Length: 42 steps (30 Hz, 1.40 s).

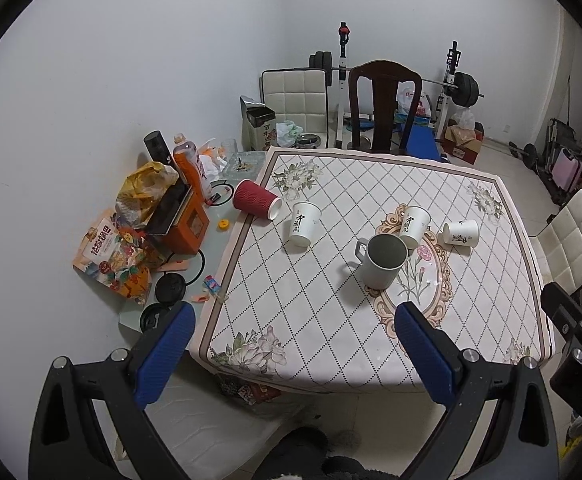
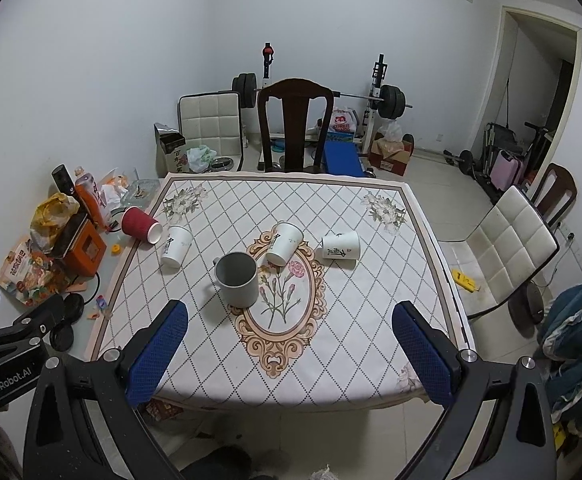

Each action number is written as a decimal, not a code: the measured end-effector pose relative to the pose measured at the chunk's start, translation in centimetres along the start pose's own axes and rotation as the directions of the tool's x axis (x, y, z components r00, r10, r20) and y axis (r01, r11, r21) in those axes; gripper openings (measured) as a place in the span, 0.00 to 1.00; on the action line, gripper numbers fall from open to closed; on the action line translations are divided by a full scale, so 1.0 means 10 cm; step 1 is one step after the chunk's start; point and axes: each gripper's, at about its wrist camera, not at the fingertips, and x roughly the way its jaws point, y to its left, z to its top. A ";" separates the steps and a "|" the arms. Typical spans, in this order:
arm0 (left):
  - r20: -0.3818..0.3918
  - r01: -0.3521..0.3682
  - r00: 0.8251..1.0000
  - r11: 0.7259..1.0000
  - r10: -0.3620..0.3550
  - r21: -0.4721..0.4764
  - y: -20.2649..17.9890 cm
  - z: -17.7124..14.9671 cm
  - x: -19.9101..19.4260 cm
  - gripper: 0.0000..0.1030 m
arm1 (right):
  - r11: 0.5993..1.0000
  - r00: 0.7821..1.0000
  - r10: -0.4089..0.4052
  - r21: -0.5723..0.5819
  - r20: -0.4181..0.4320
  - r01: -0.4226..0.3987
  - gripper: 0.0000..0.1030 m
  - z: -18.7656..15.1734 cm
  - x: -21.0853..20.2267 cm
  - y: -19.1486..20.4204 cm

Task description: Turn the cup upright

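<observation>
Right of frame centre, right wrist view: white cup (image 2: 341, 245) lies on side, axis across frame, mouth rightward. Both grippers, left (image 1: 295, 356) and right (image 2: 291, 354), gape empty, well short; right nearer.

The desk's (image 2: 331, 360) near half lies bare. Mid-desk, the grey mug (image 2: 238, 279) stands before three toppled paper cups (image 2: 285, 242); clutter (image 1: 139, 232) crowds the left edge.

The table (image 2: 391, 344) wears a diamond-patterned cloth. On it stand a grey mug (image 2: 237, 279) upright, three white paper cups (image 2: 285, 243) and a red cup (image 2: 140, 225) on their sides; clutter (image 2: 51, 256) crowds its left edge.
</observation>
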 end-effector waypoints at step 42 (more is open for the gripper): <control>-0.003 0.001 1.000 1.000 -0.001 -0.008 0.01 0.03 0.00 0.99 | 0.999 0.999 0.035 -0.016 -0.026 -0.036 1.00 -0.04 0.06 0.08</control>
